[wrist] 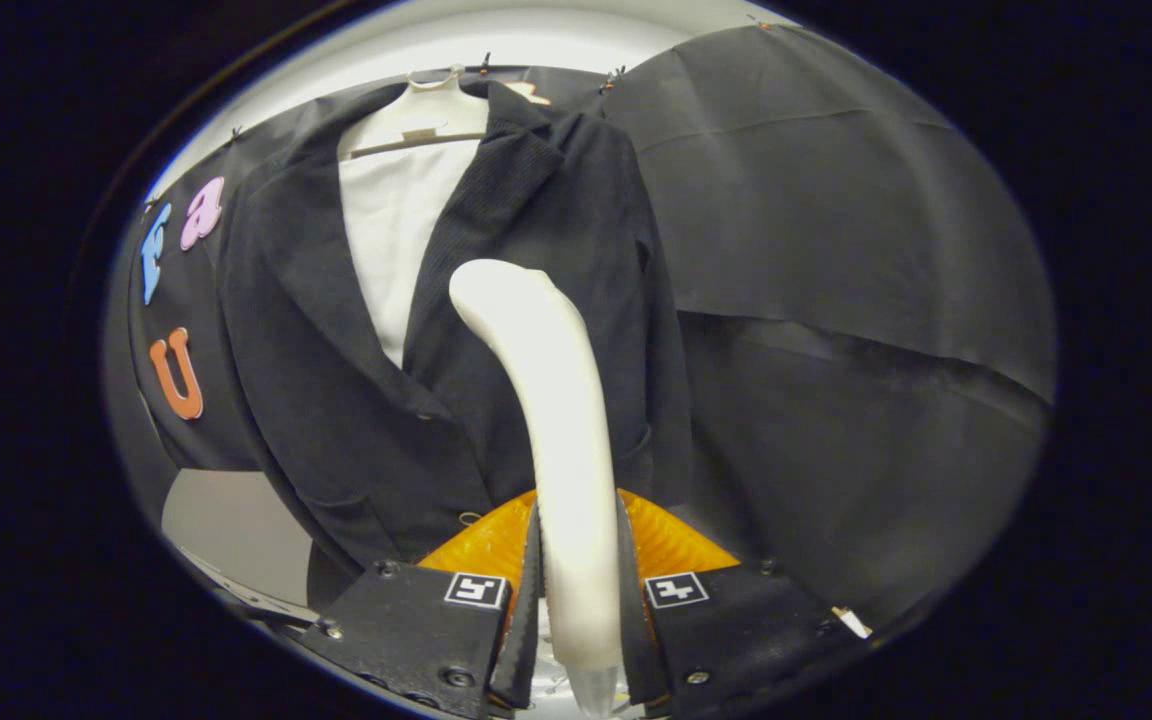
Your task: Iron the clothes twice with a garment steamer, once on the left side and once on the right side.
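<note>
White plastic rises between the fingers: the gripper (578, 590) is closed on the handle of the steamer (556, 420), both fingers pressing its sides low down, and the curved head sits against the front of the jacket (336, 380). The jacket is dark, hung on a pale hanger (426, 115) over a white shirt (391, 225), and the head rests on the panel beside the open lapel, near its middle.

From here the likeliest trouble is the handle twisting in the grip, since it is smooth, rounded and held only near its base; a sideways drag on the cloth could turn the head off the fabric. Pressing hard could also swing the jacket on its hanger, because nothing firm seems to back it, and the pass would then miss part of the panel. The head might catch the lapel edge and fold it.

Black cloth (836, 250) lines the booth behind and beside the jacket, creased in places, under a light ceiling (536, 35). A grey panel (236, 520) shows low beside the jacket hem.
</note>
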`<action>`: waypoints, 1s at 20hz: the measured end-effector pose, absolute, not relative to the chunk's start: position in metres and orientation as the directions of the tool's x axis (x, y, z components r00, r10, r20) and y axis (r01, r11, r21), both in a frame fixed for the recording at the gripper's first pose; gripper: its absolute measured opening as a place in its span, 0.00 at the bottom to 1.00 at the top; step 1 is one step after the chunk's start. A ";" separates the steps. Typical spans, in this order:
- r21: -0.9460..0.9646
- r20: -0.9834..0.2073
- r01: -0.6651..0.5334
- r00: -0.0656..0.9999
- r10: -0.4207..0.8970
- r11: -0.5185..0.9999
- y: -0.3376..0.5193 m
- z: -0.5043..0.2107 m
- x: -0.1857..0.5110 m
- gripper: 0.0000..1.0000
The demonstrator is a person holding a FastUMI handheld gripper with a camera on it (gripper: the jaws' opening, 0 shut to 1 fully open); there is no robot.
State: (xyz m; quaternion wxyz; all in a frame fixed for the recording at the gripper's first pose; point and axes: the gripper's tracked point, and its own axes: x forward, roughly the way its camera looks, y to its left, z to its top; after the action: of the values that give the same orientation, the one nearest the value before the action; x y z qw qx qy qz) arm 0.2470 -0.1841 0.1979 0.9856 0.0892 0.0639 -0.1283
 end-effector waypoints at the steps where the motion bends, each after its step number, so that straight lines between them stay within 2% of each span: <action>1: 0.157 -0.158 0.267 0.957 -0.243 0.951 -0.184 0.190 0.248 0.37; 20: 0.125 -0.270 0.277 0.934 -0.236 0.953 -0.169 0.112 0.258 0.37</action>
State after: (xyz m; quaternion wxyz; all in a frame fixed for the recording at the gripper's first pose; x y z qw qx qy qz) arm 0.2579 -0.1693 0.1118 0.9799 0.0805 0.1269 -0.1308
